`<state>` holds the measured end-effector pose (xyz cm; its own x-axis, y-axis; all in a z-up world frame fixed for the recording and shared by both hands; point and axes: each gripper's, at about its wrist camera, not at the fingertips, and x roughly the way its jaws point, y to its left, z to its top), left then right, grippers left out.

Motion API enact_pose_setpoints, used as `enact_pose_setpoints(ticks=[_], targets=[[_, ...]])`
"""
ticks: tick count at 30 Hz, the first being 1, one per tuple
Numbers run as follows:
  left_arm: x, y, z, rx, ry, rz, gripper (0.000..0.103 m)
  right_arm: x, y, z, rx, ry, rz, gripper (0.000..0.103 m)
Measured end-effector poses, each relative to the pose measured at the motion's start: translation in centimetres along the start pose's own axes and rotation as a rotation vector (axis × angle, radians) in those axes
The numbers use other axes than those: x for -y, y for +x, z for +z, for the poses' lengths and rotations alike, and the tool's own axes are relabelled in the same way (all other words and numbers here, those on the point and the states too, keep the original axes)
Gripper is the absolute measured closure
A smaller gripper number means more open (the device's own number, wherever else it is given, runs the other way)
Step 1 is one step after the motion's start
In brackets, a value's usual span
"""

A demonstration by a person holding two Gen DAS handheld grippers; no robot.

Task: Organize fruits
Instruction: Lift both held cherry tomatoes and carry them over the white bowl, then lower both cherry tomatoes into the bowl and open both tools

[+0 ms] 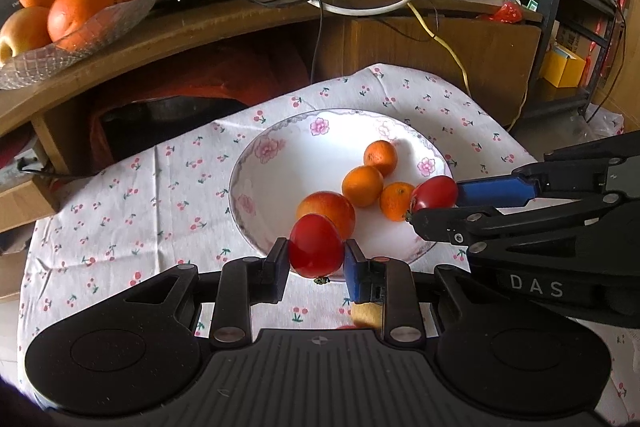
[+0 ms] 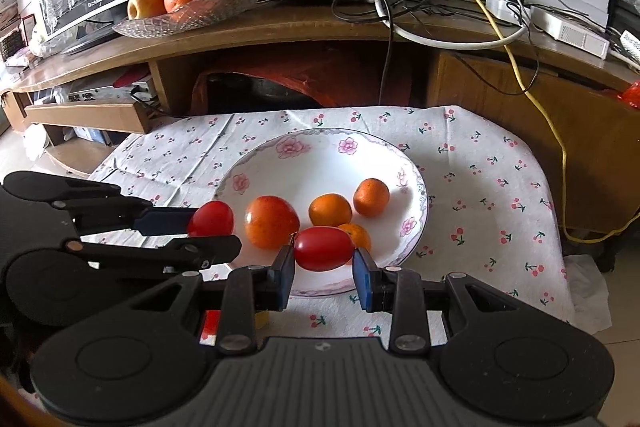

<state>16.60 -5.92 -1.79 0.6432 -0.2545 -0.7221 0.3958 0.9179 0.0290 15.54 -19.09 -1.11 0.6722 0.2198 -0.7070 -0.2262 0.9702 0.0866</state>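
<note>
Left gripper pinches a red tomato between its pads, held over the near rim of the plate and just in front of the big orange. Right gripper carries a second tomato — pads close in on both ends, though contact on the blue pad side looks slight and I cannot tell how firm the grip is. Both loads hang low over the plate's near side, the two grippers close together. On the plate: the big orange and three small ones clustered toward the right. Plate sits on a cherry-print cloth. Risks, as I judge them: smooth round tomatoes may squirt out of a light pinch; a release onto the sloped rim could send one rolling onto the cloth — or the grippers may knock each other.
</note>
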Motion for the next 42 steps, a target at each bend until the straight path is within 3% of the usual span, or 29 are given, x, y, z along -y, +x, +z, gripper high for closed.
enact_pose_setpoints(ticks=[20,42], targets=[[0.1,1.9,0.9,-0.011,-0.005,0.010,0.068,1.0,1.9,0.5,-0.014,0.010,-0.022,0.070],[-1.2,3.6,2.5,0.048,-0.066,0.032,0.068,2.0,4.6,2.6,0.026,0.019,-0.037,0.069]])
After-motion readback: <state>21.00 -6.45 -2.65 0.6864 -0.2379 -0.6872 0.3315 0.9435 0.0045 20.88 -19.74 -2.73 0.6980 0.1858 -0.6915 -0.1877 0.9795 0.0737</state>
